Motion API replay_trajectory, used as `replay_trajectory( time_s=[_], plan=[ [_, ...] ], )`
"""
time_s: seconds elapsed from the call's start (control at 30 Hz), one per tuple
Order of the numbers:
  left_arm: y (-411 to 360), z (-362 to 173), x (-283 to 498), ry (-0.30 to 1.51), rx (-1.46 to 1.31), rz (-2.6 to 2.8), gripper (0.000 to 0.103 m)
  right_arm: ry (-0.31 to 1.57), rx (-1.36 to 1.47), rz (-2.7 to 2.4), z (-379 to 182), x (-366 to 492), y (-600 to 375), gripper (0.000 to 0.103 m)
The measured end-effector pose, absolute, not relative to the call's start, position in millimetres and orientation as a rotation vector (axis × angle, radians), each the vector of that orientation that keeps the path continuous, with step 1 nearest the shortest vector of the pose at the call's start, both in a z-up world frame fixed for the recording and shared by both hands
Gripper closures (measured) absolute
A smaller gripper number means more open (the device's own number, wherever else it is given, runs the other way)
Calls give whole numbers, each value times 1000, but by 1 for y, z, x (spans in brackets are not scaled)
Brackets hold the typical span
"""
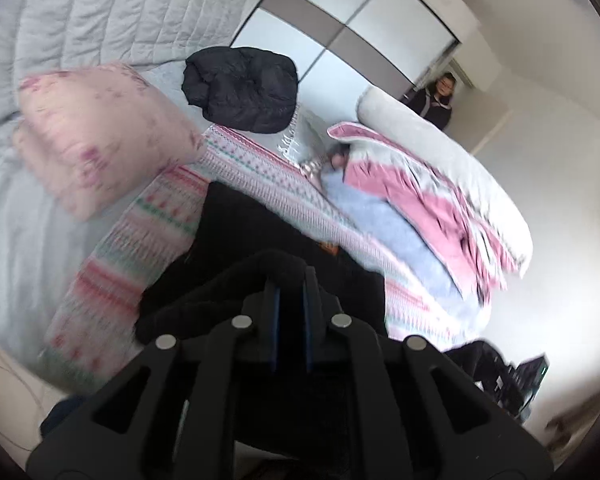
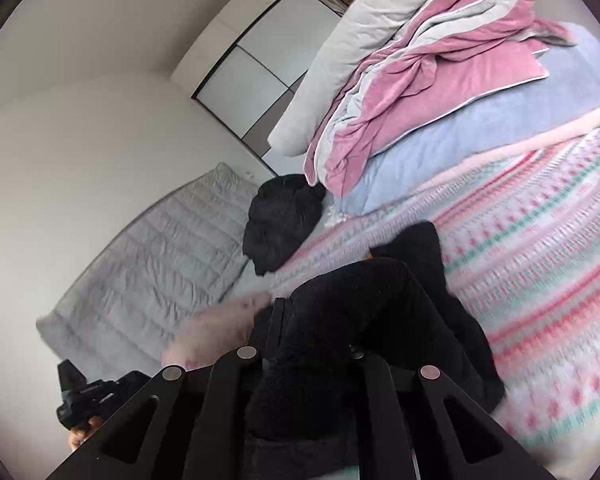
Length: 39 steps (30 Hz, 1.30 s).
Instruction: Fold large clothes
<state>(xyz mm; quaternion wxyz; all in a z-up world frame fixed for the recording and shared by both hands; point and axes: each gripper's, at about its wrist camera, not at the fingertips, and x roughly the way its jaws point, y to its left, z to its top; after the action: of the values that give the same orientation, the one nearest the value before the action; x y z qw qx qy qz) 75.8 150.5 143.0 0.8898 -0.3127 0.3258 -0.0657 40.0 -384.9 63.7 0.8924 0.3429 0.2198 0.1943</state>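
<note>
A large black fleecy garment [image 1: 252,240] lies on the patterned pink and green bedspread [image 1: 148,216]. My left gripper [image 1: 290,284] is shut on a fold of the black garment and holds it up off the bed. In the right wrist view the same black garment [image 2: 364,320] bunches over my right gripper [image 2: 316,320], which is shut on it; one finger [image 2: 277,320] shows and the other is hidden by cloth. The bedspread [image 2: 540,260] stretches to the right.
A pink pillow [image 1: 100,140] and a second black garment [image 1: 240,88] lie on the bed. A heap of pink, grey and blue bedding [image 2: 440,80] lies beyond. A grey quilted headboard [image 2: 148,264], wardrobe [image 2: 252,72] and a person [image 1: 438,98] are behind.
</note>
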Motion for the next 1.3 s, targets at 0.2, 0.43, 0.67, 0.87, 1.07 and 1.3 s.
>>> replay_trajectory(
  time_s=[0.2,0.43,0.67,0.87,1.07,1.3],
  plan=[
    [160,125,258,738,-750,-105,70,658,853,251,49,209,-412,86],
    [188,83,311,632,-668,74,38,882,1059,247,-31,296,-464,73],
    [178,31,348,846,-608,37,36,814,1148,386,-34,299,-481,32],
    [156,17,356,884,-549,-33,28,598,814,172,16,255,-493,23],
    [139,-9,370,942,-454,30,28,815,243,225,-8,292,-396,23],
    [115,-16,370,918,-286,71,92,915,97,151,-47,320,-365,78]
  ],
)
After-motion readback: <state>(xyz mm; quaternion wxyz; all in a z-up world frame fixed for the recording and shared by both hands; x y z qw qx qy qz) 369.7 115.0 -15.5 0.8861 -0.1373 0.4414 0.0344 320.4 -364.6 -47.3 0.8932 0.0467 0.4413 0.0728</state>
